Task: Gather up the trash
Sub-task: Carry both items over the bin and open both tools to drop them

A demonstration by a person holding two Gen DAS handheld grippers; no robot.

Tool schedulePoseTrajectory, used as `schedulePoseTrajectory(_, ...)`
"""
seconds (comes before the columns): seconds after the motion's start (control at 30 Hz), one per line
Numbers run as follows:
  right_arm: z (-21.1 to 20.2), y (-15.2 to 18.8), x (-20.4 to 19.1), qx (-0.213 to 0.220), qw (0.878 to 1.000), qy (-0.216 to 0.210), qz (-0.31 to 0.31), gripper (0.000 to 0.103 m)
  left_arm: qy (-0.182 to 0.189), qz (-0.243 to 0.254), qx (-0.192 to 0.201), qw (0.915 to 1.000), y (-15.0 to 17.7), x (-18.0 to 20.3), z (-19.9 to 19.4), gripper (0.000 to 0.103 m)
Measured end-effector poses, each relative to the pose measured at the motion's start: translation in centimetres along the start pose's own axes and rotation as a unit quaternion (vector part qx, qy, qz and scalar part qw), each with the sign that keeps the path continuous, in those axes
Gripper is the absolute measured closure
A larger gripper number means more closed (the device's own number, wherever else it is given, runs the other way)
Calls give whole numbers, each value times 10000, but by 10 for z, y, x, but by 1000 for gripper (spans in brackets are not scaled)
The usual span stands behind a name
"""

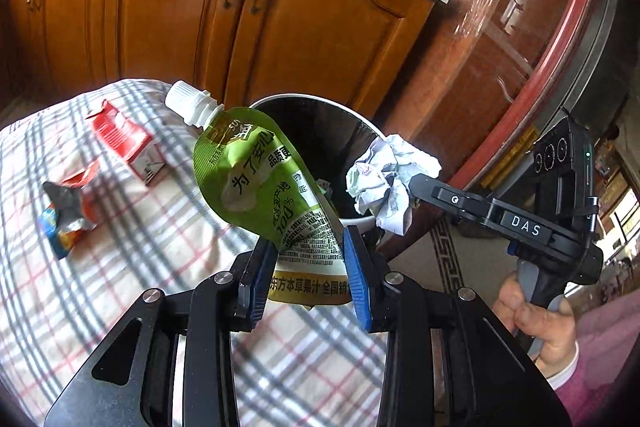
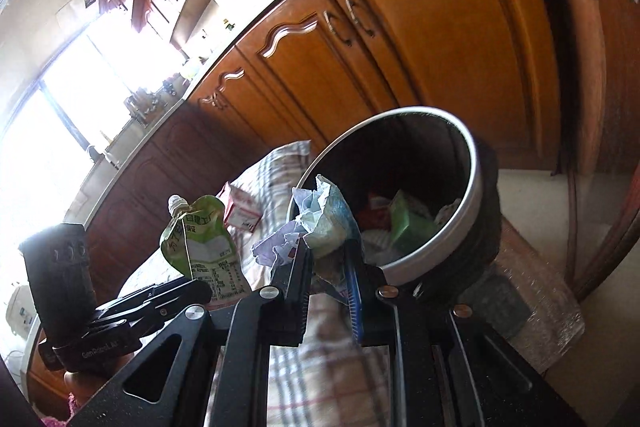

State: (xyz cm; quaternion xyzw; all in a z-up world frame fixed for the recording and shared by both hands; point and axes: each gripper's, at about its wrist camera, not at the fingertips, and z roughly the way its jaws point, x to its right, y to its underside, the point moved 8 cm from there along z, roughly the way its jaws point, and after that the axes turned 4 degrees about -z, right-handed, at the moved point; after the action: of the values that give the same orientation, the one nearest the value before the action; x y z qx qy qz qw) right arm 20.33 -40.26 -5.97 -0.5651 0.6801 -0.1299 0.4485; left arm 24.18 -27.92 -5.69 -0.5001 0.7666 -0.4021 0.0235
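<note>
- Two grippers carry trash: the left gripper [image 1: 306, 267] has its jaws pinching a green juice pouch [image 1: 256, 179] by its bottom edge; the right gripper [image 2: 330, 263] has its jaws pinching a crumpled paper ball [image 1: 390, 179].
- Both hang at the near rim of the bin [image 2: 472, 187]. Released early, the floppy pouch could, I'd judge, fall outside.
- A red carton [image 1: 128, 147] and a foil wrapper [image 1: 68, 215] lie on the checked cloth [image 1: 120, 287] near its far edge, before wooden cabinets [image 1: 180, 19].

Left gripper [image 1: 308, 263] level and forward, blue pads [image 1: 357, 269] clamped on a held item, right gripper [image 2: 330, 267] alongside at the right, closed on its load, right hand [image 1: 538, 323] wrapped around the handle
</note>
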Motion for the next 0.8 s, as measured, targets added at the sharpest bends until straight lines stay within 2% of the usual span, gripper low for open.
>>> schedulePoseTrajectory(0.8, 12, -29, 34, 37, 9990, 438, -30, 87, 16, 69, -194, 9998, -28, 4, 42, 71)
